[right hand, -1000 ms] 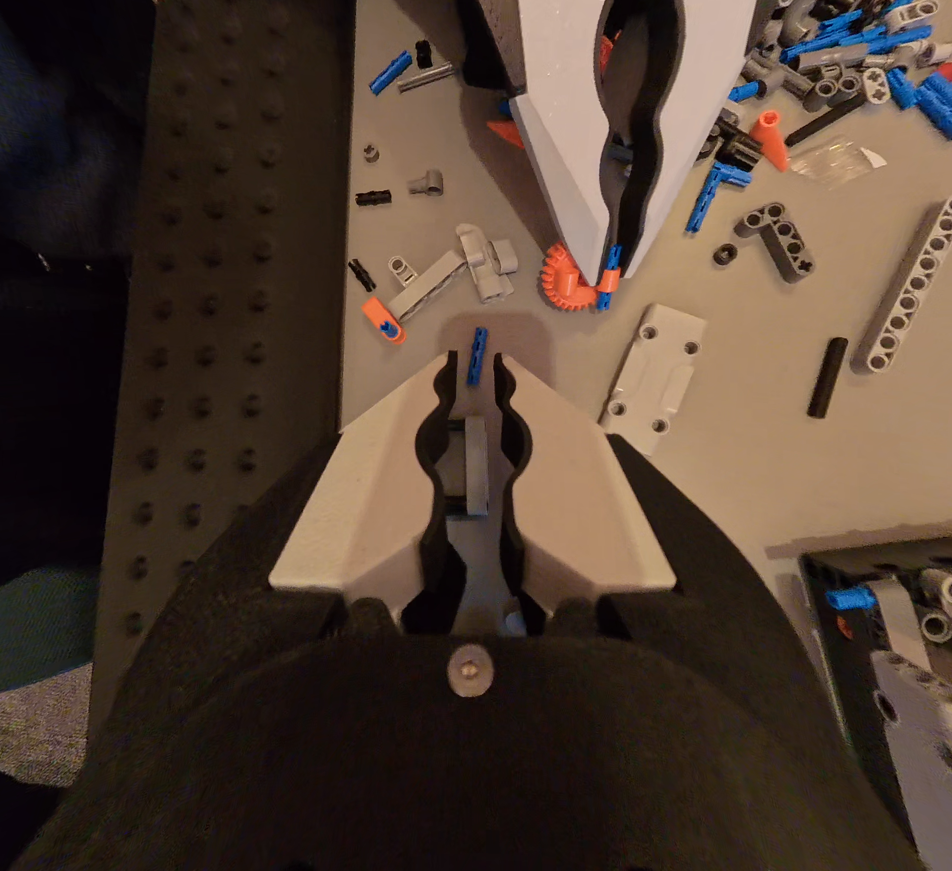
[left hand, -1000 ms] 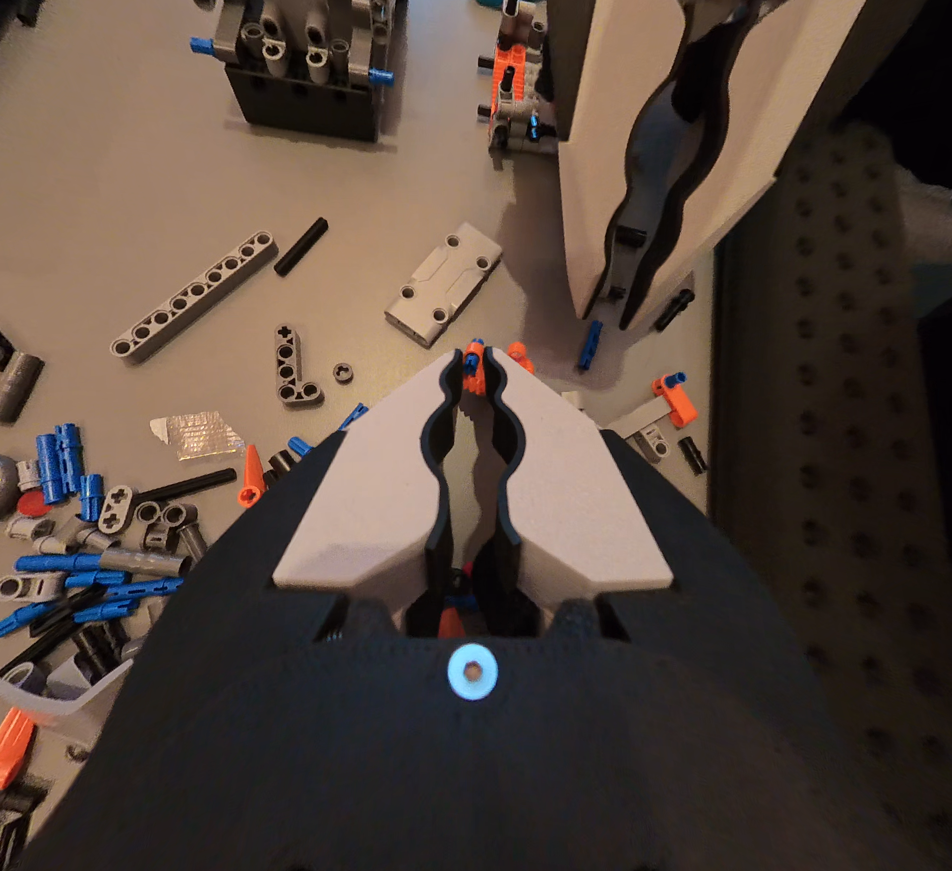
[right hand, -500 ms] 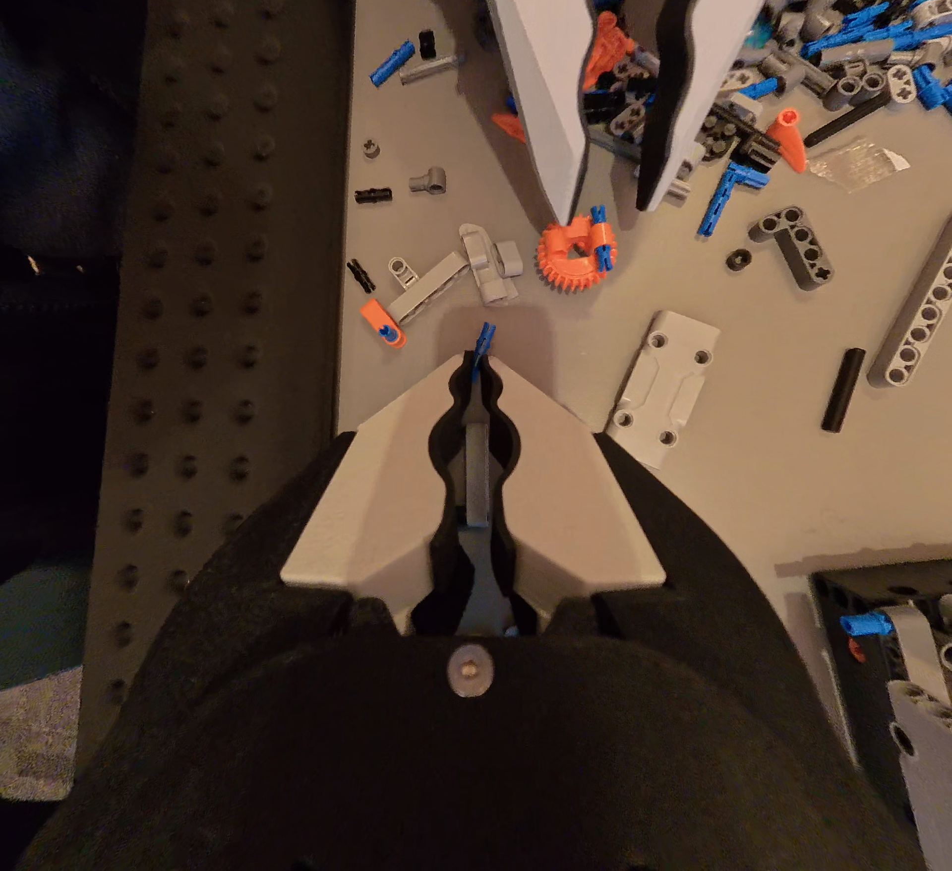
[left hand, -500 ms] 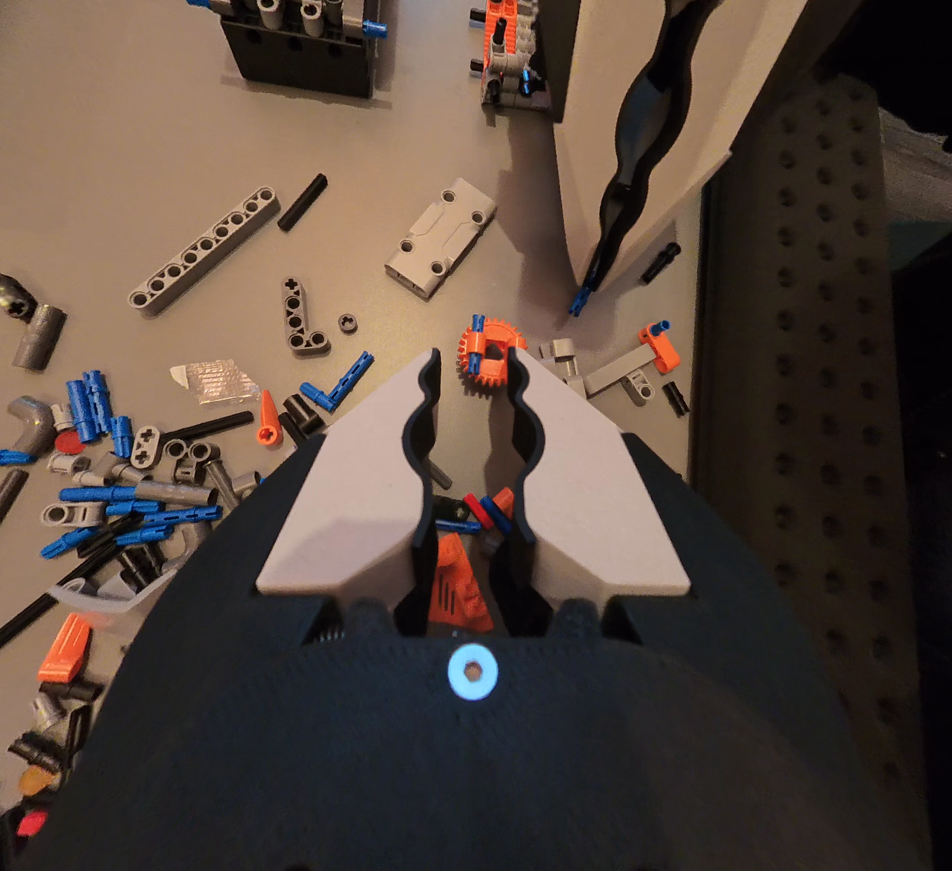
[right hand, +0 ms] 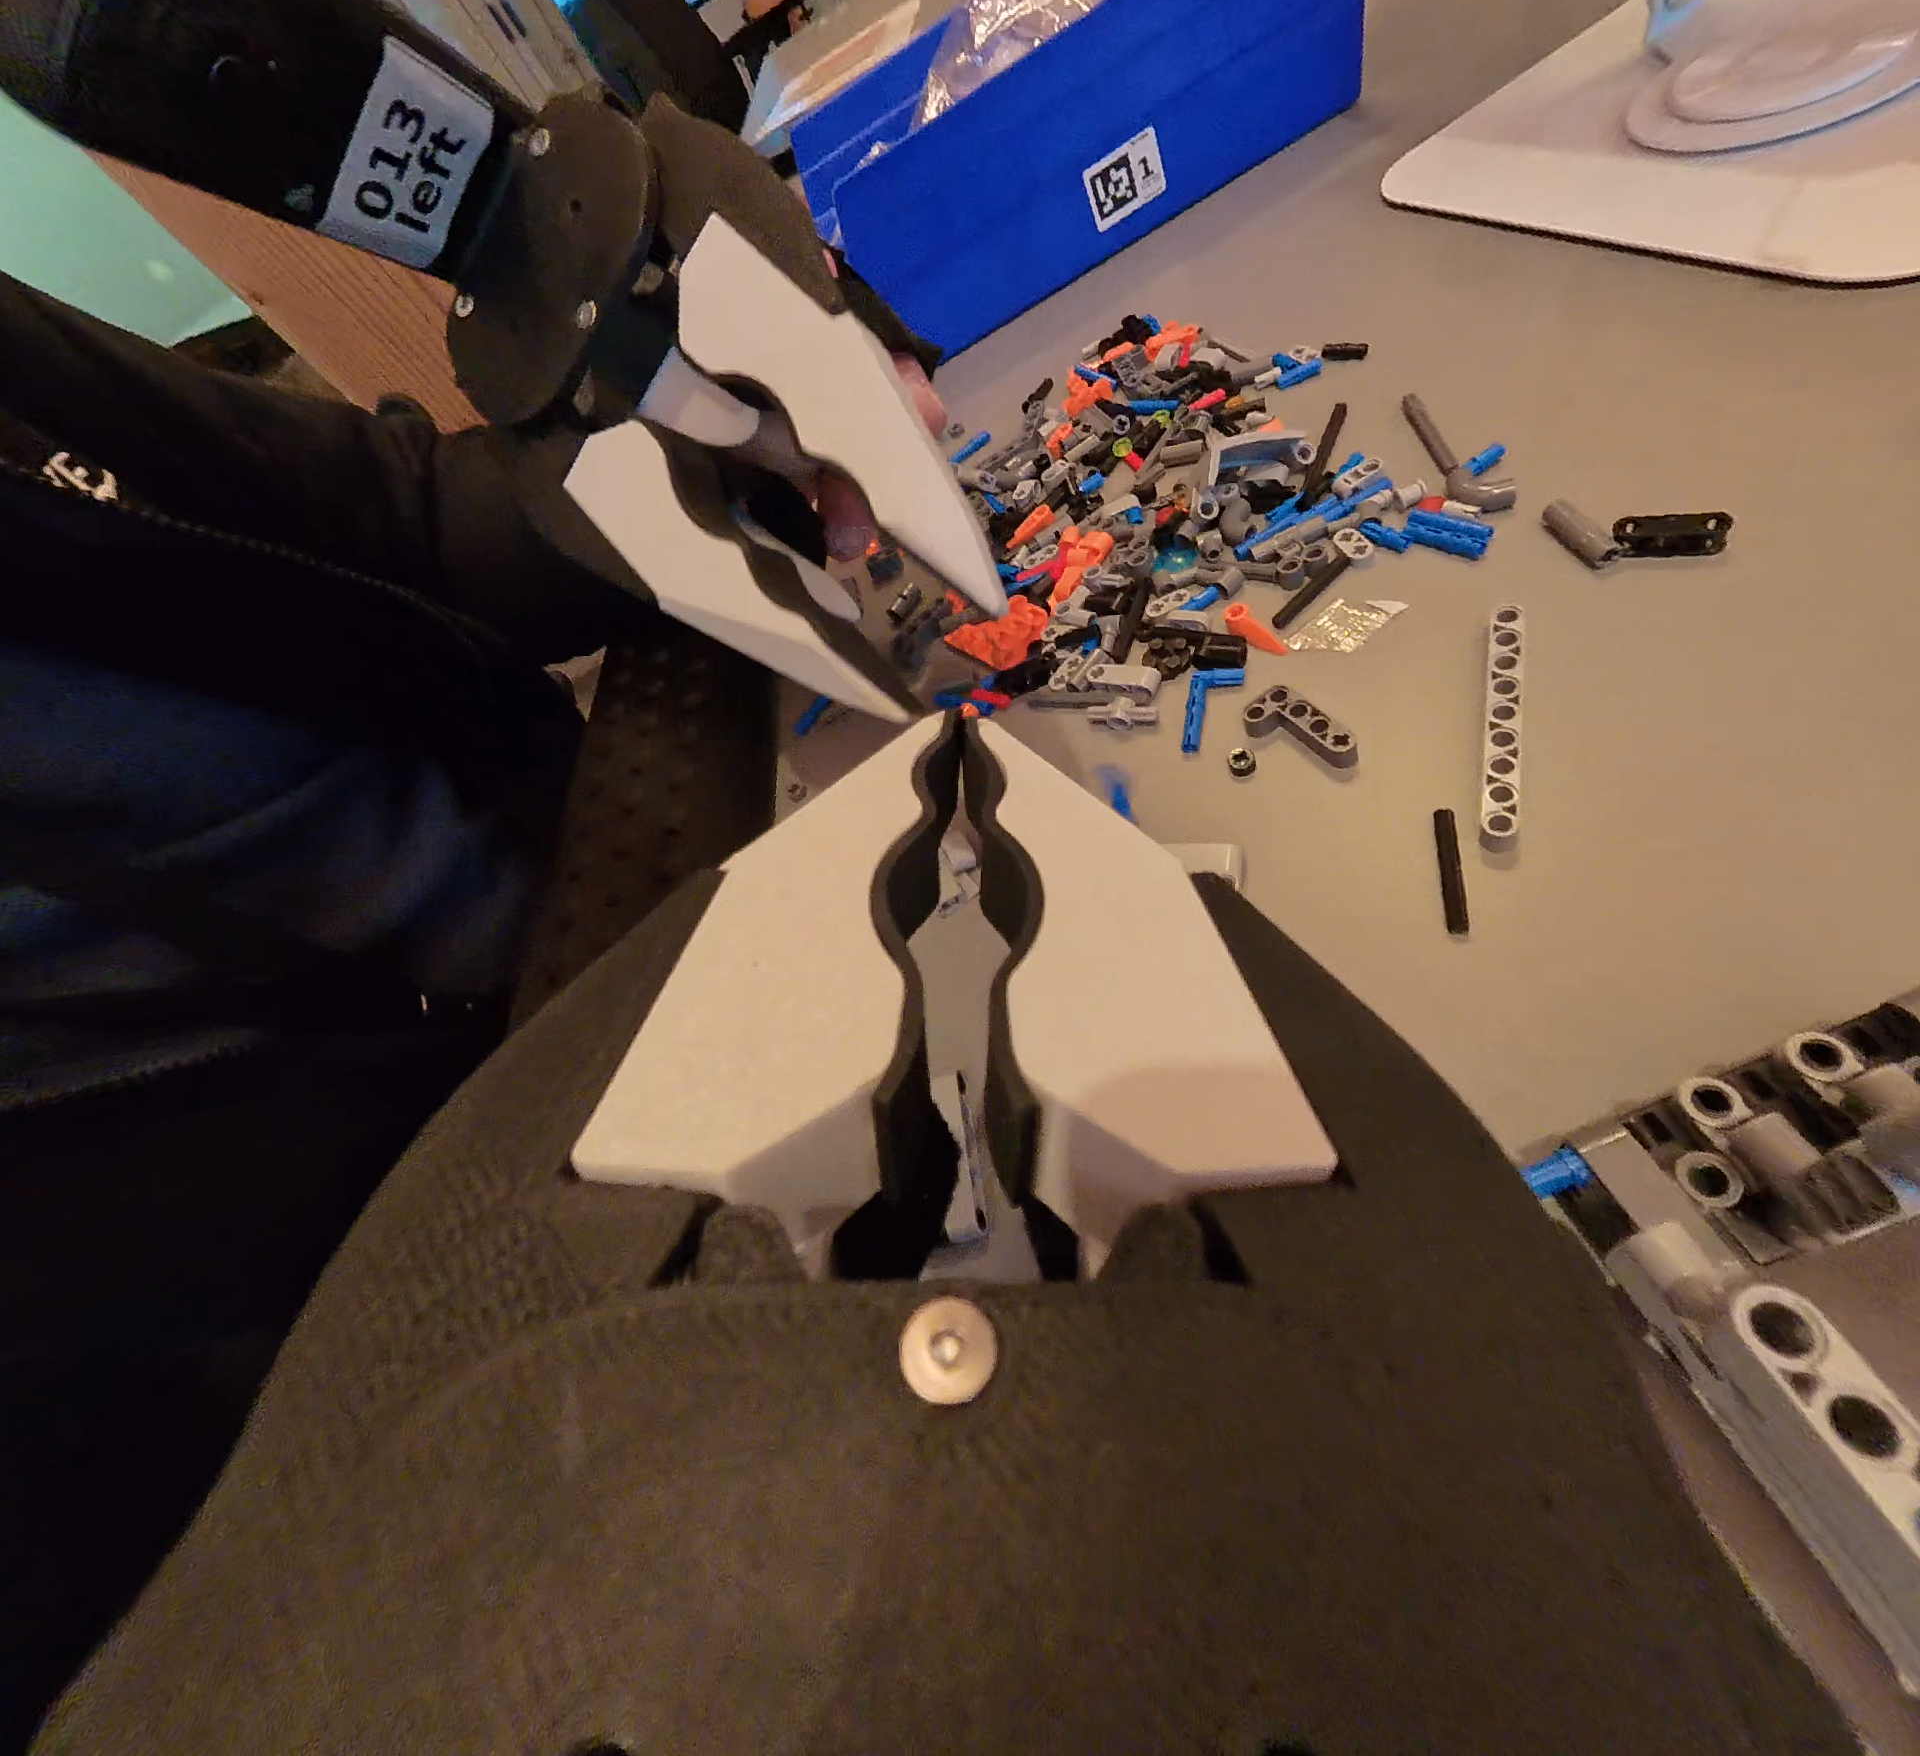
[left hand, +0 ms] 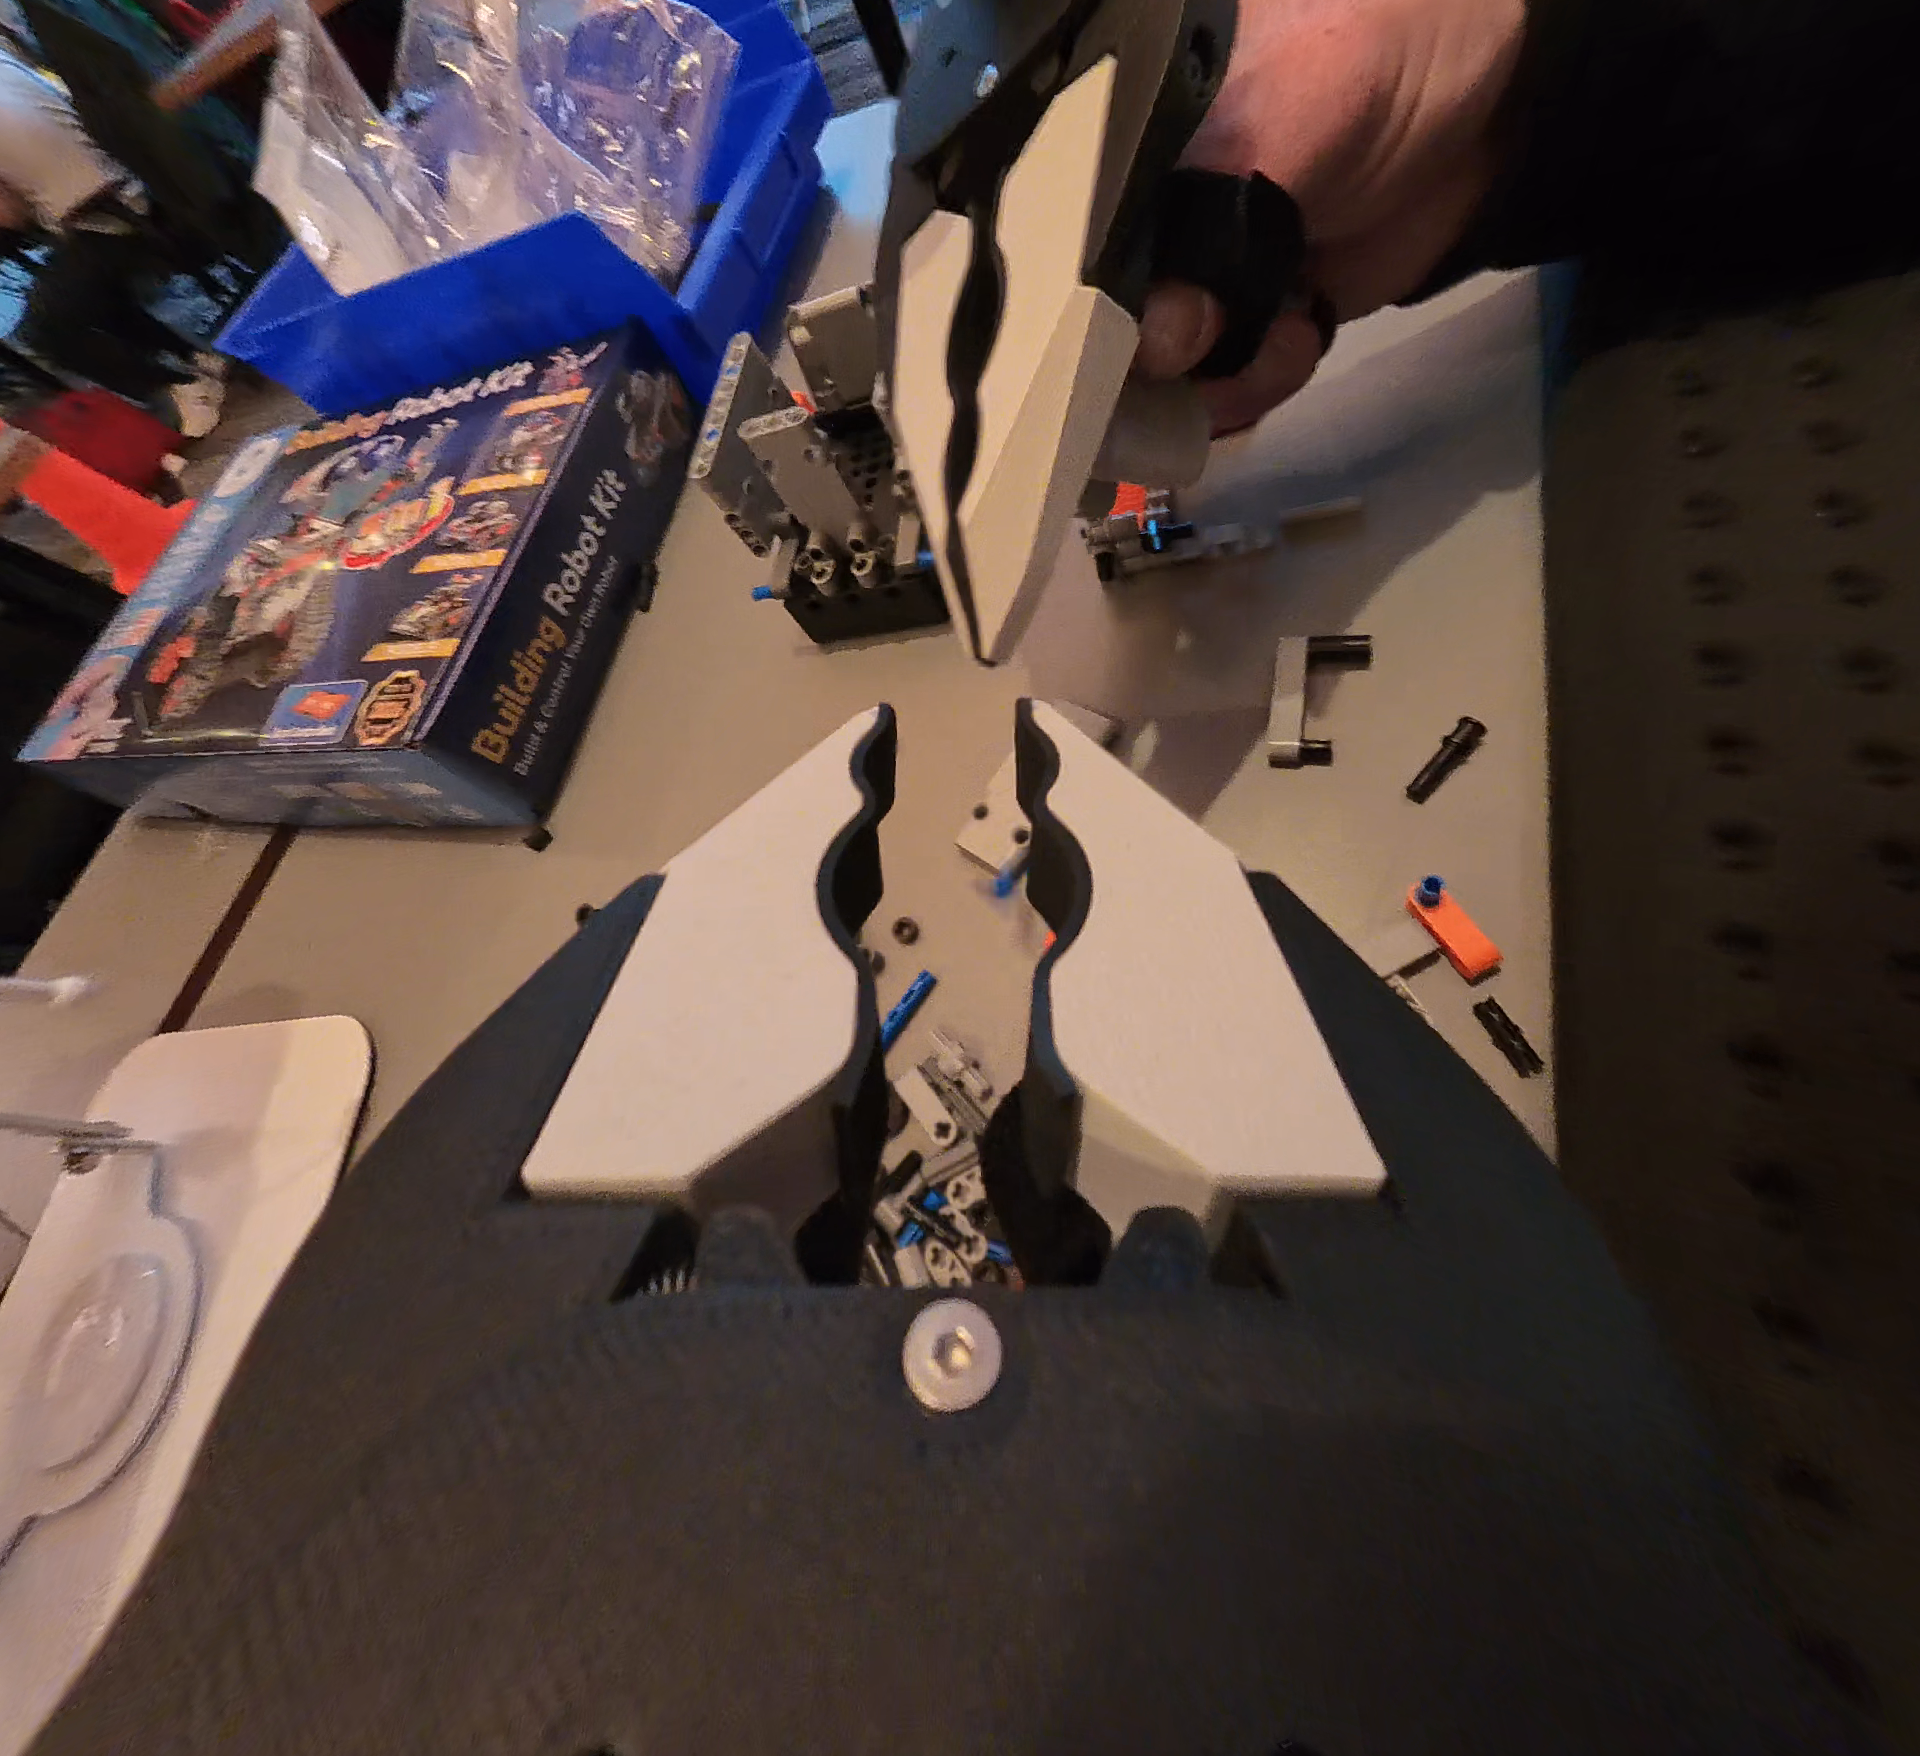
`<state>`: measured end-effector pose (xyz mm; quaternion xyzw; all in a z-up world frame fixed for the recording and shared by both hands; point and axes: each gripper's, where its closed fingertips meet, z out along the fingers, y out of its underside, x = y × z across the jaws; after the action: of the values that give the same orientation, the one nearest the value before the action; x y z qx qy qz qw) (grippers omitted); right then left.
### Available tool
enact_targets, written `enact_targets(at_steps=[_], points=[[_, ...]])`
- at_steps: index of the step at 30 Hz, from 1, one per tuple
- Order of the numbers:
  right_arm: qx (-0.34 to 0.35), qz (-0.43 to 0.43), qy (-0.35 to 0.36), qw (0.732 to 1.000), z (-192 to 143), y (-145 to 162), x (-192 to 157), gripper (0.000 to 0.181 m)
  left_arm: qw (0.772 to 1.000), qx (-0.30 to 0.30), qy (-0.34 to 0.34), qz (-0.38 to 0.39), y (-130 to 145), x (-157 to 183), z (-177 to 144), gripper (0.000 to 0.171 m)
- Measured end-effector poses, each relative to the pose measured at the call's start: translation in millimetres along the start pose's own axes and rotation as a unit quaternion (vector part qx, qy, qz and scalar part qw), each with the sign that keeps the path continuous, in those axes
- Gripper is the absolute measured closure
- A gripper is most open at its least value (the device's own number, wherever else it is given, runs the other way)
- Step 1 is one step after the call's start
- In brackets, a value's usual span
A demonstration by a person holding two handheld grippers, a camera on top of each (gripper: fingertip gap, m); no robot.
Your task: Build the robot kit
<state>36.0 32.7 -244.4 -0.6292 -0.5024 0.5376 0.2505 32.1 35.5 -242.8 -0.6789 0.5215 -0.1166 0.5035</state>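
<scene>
Left gripper [left hand: 951, 719]: lifting away from the bench [left hand: 1351, 833] and tilting up from its earlier downward look; fingers now standing apart and empty, the orange gear released a moment ago no longer showing between them.

Right gripper [right hand: 961, 730]: rising likewise, fingers having closed from their earlier gap, tips now meeting just beside the left gripper's tips; whether the blue pin remains pinched cannot be told.

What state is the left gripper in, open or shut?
Open. In the left wrist view the left gripper shows a clear gap between its fingers, with table and loose parts visible through it; nothing held.
</scene>
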Motion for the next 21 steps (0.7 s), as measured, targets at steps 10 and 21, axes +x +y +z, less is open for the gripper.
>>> enact_targets(at_steps=[10, 21], points=[[-0.070, -0.038, 0.101, 0.992, -0.4, 20.1, 30.2, 0.181, 0.994, -0.050, 0.021, -0.092, 37.7, -24.2, -11.7, 0.156], [-0.164, -0.114, 0.267, 0.943, 8.9, 15.3, 68.6, 0.168, 0.986, -0.096, 0.015, -0.137, 61.0, -31.2, -3.9, 0.162]])
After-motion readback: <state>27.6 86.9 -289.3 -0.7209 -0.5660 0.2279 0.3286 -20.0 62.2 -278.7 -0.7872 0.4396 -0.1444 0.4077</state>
